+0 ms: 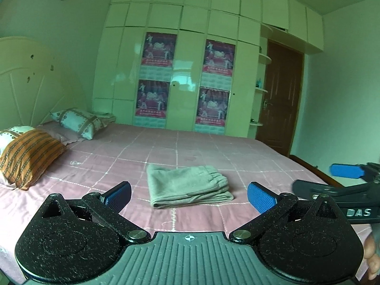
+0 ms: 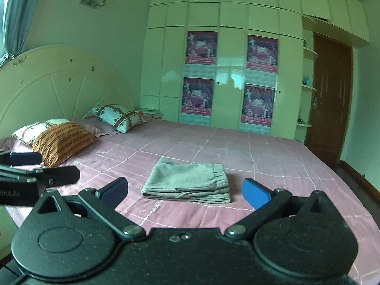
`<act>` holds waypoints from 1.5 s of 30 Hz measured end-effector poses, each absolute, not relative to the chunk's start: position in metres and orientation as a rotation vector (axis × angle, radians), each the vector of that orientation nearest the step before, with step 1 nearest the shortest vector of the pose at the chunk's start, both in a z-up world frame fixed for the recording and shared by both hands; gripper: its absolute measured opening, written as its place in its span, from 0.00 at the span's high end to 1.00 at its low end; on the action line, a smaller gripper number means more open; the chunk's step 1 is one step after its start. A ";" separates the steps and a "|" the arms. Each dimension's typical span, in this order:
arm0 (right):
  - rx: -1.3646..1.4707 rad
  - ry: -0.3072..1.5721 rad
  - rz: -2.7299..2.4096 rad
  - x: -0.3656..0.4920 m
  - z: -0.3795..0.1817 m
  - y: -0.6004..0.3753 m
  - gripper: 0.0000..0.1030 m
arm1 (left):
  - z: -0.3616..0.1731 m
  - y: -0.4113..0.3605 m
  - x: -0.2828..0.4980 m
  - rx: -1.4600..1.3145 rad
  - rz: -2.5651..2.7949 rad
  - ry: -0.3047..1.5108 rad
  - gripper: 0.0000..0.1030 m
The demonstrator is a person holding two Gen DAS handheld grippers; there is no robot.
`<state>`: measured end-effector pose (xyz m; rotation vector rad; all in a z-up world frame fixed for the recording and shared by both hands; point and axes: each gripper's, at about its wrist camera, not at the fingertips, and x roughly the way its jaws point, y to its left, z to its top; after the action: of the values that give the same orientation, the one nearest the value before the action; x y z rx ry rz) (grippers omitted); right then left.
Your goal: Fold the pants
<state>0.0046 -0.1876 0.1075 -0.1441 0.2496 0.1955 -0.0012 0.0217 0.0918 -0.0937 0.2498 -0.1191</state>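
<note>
The pants (image 1: pixel 187 185) lie as a compact grey stack, elastic waistband on top at the right, low in the middle of the frame on the pink bed (image 1: pixel 237 149). I judge the folding finished. My left tool (image 1: pixel 189 196) hangs above the bed's near edge, jaws spread wide and empty, clear of the cloth so nothing drags it. My right tool (image 2: pixel 185 191) is likewise wide and empty, beside the left one. The pillows (image 2: pixel 64 140) sit well apart at the left.
</note>
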 end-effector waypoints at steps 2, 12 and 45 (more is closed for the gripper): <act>-0.148 0.237 0.183 0.001 0.107 -0.192 0.06 | 0.091 0.021 0.001 -0.086 -0.106 0.253 0.00; -0.075 0.260 0.160 -0.002 0.110 -0.218 0.06 | 0.091 0.002 -0.002 -0.047 -0.108 0.228 0.00; -0.099 0.259 0.166 -0.002 0.115 -0.223 0.06 | 0.091 0.009 -0.001 -0.069 -0.082 0.250 0.00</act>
<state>-0.0023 -0.2226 0.1154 -0.0986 0.2587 0.1664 -0.0006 0.0090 0.0908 -0.0693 0.2500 -0.0823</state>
